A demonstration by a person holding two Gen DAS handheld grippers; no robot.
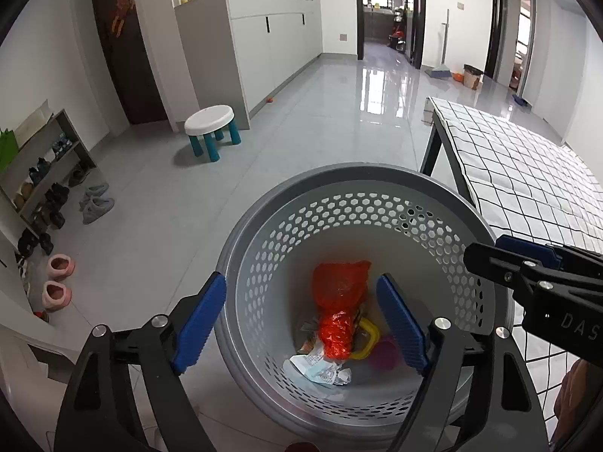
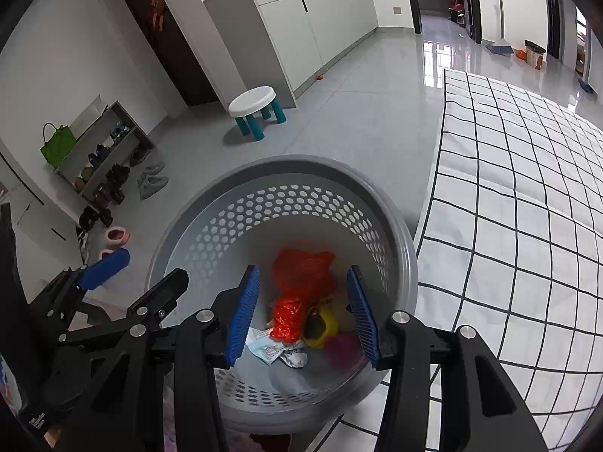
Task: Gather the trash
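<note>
My left gripper [image 1: 301, 324] stands wide, blue pads far apart, nothing between them. One pad sits outside the basket's rim on the floor side, the other hangs over the inside. My right gripper [image 2: 301, 316] is parted to a narrower gap, also empty, and both its pads hang over the basket's mouth. Neither gripper touches the trash below.

Grey basket [image 1: 377, 203], round, wall pierced with hexagonal holes, solid broad rim. It stands on the grey tiled floor [image 1: 301, 132] just beside the table [image 2: 527, 188], which is covered in a white cloth with a black grid.

In the basket, on the bottom:
- orange plastic bag [image 1: 339, 293], crumpled, the largest piece, lying across the middle
- yellow ring-shaped piece [image 1: 371, 339], touching the bag's lower end
- purple item [image 1: 384, 354], blurred, next to the yellow ring; I cannot tell what it is
- white and pale-blue printed wrapper [image 1: 316, 369], crumpled, nearest me
- small scrap of silver foil [image 2: 296, 358] against the wrapper

From the right wrist view my left gripper shows at lower left, outside the basket. From the left wrist view my right gripper comes in from the right edge over the rim.
</note>
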